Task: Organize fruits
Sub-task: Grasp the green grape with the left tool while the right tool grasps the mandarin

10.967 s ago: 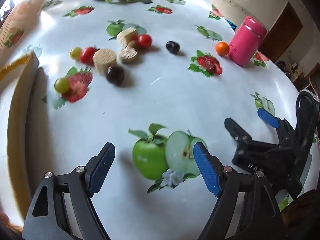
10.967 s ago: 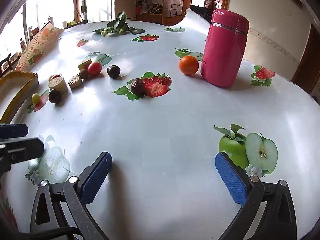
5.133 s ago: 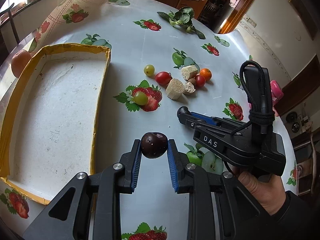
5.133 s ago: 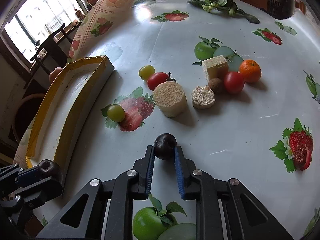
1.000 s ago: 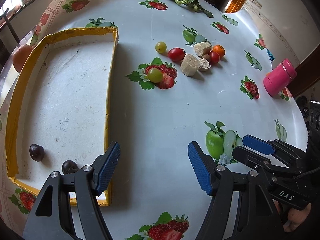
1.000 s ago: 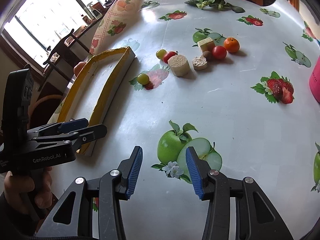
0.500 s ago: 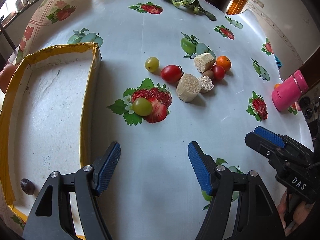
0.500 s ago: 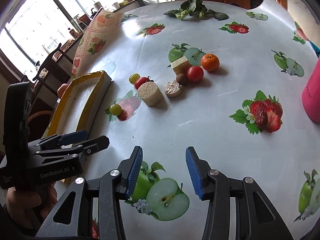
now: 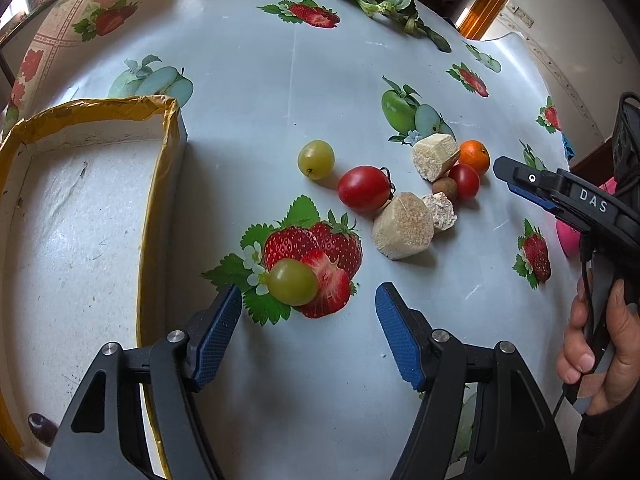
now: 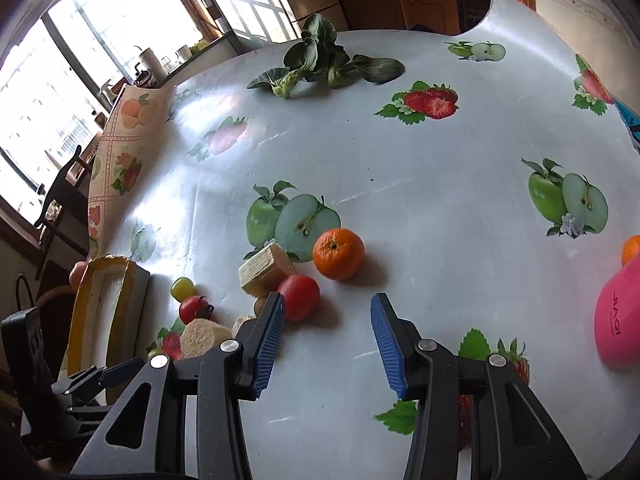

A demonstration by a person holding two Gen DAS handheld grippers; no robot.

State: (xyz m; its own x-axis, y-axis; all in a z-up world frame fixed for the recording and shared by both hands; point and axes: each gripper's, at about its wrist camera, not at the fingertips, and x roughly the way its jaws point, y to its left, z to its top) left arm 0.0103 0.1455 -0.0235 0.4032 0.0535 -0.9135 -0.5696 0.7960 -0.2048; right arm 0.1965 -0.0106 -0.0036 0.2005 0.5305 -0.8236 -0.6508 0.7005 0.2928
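Note:
My left gripper (image 9: 308, 330) is open and empty, just short of a green grape (image 9: 292, 282) lying on a printed strawberry. Beyond it lie a second green grape (image 9: 315, 159), a red tomato (image 9: 364, 188), a smaller tomato (image 9: 464, 181) and an orange (image 9: 474, 156). A yellow-rimmed tray (image 9: 158, 184) sits at the left; a dark plum (image 9: 40, 424) lies in its near corner. My right gripper (image 10: 326, 330) is open and empty, just short of the small tomato (image 10: 299, 297) and the orange (image 10: 338, 253).
Beige cut chunks (image 9: 402, 226) lie among the fruit. A pink bottle (image 10: 620, 320) stands at the right with another orange (image 10: 632, 249) behind it. Leafy greens (image 10: 320, 64) lie at the far side. The right gripper's body (image 9: 568, 200) shows at the right.
Both grippers have moved forward toward the fruit cluster. The left one has drawn close to the near green grape, the right one to the small tomato and orange.

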